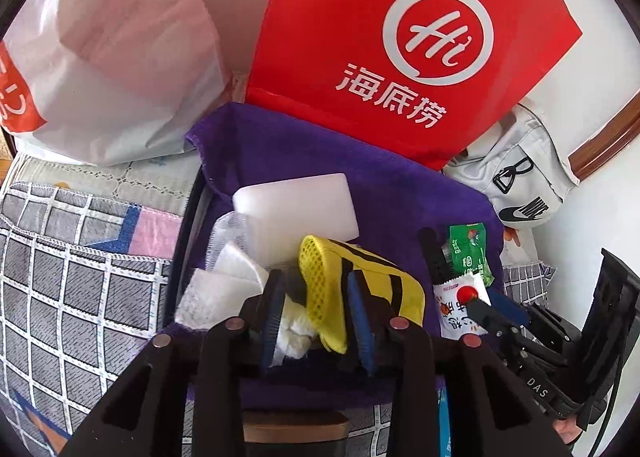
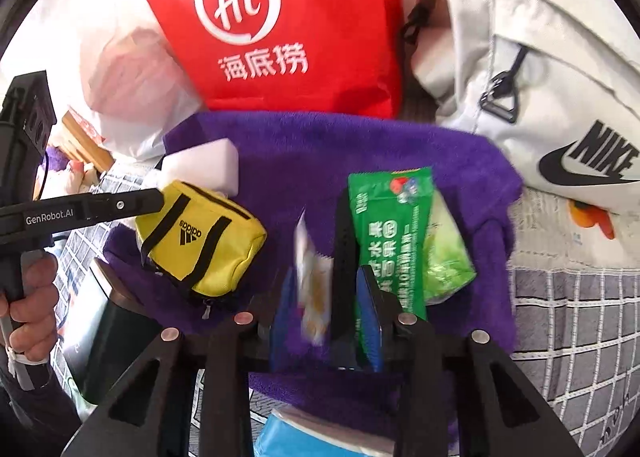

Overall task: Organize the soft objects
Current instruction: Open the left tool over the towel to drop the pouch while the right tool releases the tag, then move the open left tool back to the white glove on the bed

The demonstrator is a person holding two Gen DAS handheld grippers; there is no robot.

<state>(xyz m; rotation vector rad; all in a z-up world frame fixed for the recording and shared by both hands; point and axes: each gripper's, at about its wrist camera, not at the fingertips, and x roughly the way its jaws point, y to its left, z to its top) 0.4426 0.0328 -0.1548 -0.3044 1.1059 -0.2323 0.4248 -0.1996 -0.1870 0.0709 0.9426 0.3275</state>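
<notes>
Left gripper (image 1: 316, 313) jaws straddle the small yellow fabric pouch with black straps (image 1: 360, 285), gripping it over the purple fleece towel (image 1: 320, 153). Right gripper (image 2: 326, 309) pinches a white snack sachet (image 2: 314, 297) edge-on, green foil packet (image 2: 390, 233) just right. Farther back: white foam block (image 1: 298, 201), red paper bag (image 1: 400, 41), pale grey sling bag (image 2: 540, 97).

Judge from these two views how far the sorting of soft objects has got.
Done: nothing looks put away; the white sponge block and green packet lie loose on the purple towel. In hand: left gripper at the yellow pouch, right gripper around a snack sachet. Left: everything else.
</notes>
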